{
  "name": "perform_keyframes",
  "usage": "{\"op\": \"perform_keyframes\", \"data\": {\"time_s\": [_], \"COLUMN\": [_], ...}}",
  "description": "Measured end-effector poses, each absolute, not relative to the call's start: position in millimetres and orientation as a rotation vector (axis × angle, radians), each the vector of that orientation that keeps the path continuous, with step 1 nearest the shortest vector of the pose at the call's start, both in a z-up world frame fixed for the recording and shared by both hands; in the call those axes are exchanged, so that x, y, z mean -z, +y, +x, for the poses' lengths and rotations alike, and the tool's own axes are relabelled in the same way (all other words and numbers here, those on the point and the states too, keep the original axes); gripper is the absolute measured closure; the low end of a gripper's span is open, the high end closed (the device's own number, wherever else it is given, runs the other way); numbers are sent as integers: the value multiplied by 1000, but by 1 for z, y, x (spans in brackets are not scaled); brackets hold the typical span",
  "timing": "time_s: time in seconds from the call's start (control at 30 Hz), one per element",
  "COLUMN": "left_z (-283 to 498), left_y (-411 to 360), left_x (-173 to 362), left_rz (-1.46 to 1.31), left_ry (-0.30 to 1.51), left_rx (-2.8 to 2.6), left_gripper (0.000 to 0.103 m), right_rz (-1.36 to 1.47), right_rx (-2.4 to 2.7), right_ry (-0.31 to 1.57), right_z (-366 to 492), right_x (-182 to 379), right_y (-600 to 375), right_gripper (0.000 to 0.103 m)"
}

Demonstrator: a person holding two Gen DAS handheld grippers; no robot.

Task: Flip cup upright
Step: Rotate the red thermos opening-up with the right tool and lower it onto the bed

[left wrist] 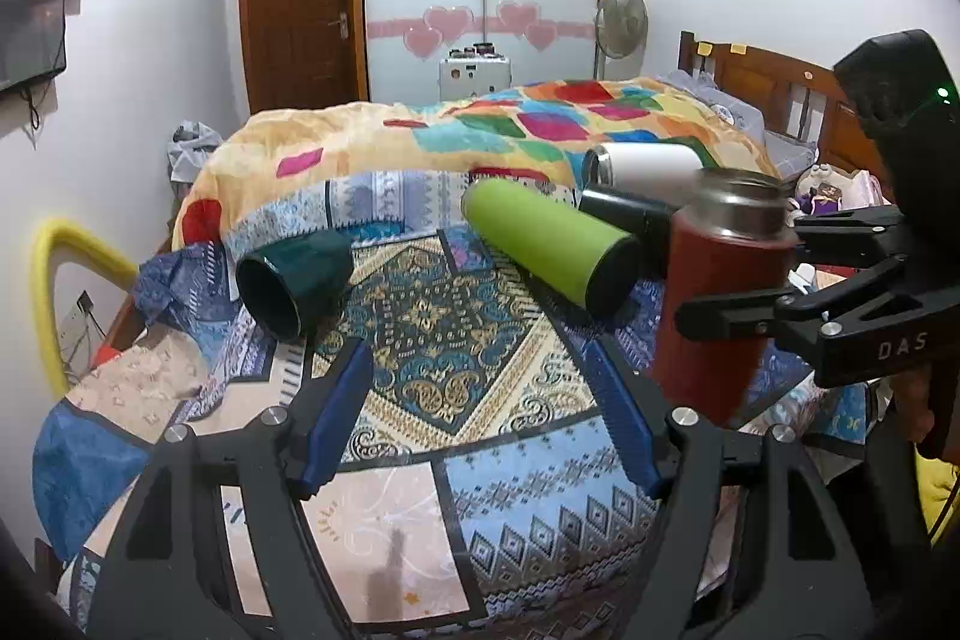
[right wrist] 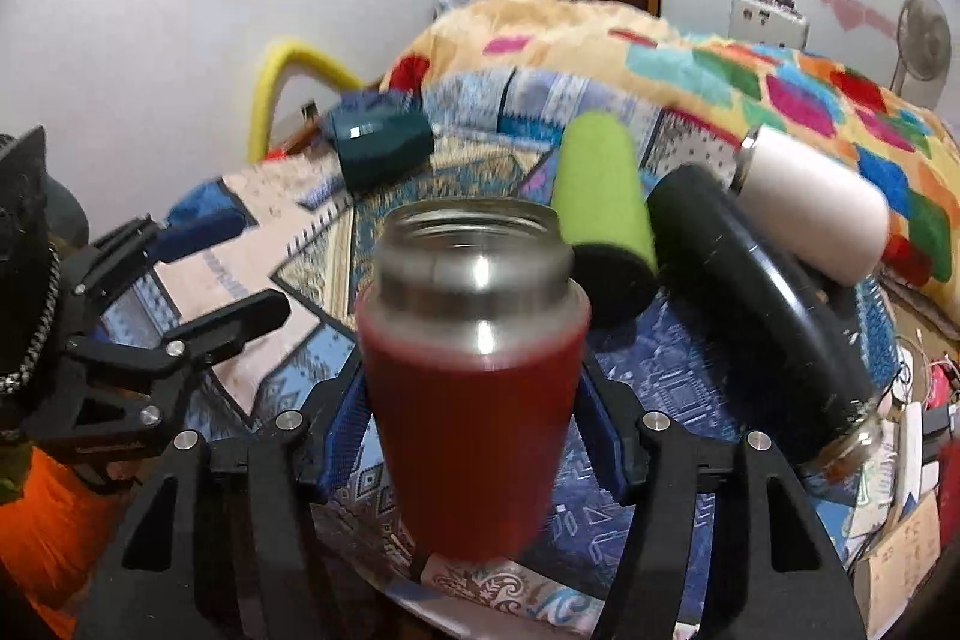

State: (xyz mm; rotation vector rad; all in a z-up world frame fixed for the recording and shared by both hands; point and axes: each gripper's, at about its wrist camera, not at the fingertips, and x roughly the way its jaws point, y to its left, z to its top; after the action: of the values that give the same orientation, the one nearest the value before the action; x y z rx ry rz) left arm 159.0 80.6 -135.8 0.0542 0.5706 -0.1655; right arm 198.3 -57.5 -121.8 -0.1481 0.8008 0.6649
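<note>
Right gripper [right wrist: 477, 400] jaws pinching red cup [right wrist: 474, 400] upright, mouth up, above bed [left wrist: 420, 508]. Left gripper [left wrist: 480, 400] jaws spread wide, holding nothing.

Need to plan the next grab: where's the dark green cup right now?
The dark green cup lies on its side at the bed's left, mouth toward the left gripper, left of the lime green bottle.

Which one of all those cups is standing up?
Only the red cup, held in the right tool, mouth up. The green, teal, black and white ones lie sideways.
</note>
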Motion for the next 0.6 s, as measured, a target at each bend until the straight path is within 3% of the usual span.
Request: {"op": "perform_keyframes", "data": {"time_s": [0.3, 0.6], "left_z": [161, 161], "left_y": [71, 69], "left_x": [124, 126], "left_rz": [38, 15], "left_ry": [536, 529], "left_rx": [162, 161], "left_gripper": [22, 16], "right_rz": [-124, -195], "right_rx": [-651, -639], "right_ry": [707, 751], "right_z": [200, 205], "right_x": [107, 135], "right_y": [-69, -57], "right_gripper": [44, 44]}}
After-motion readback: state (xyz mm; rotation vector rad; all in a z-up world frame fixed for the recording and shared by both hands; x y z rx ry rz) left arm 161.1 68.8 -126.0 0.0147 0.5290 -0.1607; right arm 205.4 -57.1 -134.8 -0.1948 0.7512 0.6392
